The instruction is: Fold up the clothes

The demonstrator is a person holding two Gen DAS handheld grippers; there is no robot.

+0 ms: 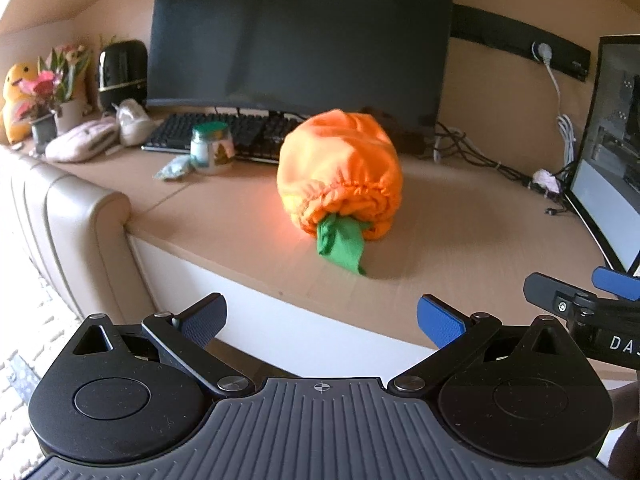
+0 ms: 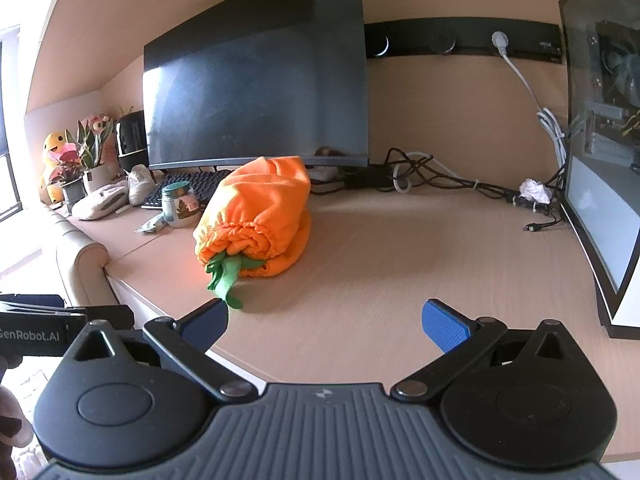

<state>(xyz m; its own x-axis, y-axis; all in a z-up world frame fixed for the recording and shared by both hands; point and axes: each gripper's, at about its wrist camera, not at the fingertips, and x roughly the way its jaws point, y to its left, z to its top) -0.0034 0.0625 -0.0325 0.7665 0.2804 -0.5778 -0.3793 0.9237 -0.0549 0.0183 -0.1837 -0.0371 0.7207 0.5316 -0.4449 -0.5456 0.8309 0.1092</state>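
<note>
The left gripper [image 1: 320, 320] was wide open and held nothing. It hung just off the near edge of the wooden desk [image 1: 460, 216]. The right gripper [image 2: 326, 322] was wide open too, and empty, low over the near part of the desk. The two grippers were side by side, with the right one showing at the right edge of the left view.

The orange cloth bundle [image 1: 340, 172] lay on the desk, ahead of both grippers and not touching them. It sat in front of the big dark monitor [image 1: 300, 36] and the black keyboard [image 1: 224, 134]. It was all scrunched up into a round ball. A gathered, stretchy-looking edge ran around its near end. A green piece of cloth [image 1: 340, 246] poked out of that end toward the grippers. In the right view, the green piece [image 2: 226, 276] lay close to the right gripper's left finger.

The bundle looked soft, light and floppy. It would probably sag and change shape when lifted, and it would not break. The cloth did not look slippery, so the blue pads should hold it well.

The green piece looked like the easiest spot to pinch, because it stuck out. The thick gathered edge looked like another good spot. Each gripper could take one side and pull the cloth flat.

A glass jar with a green lid [image 1: 210, 148] stood to the left of the bundle, well apart from it.
</note>
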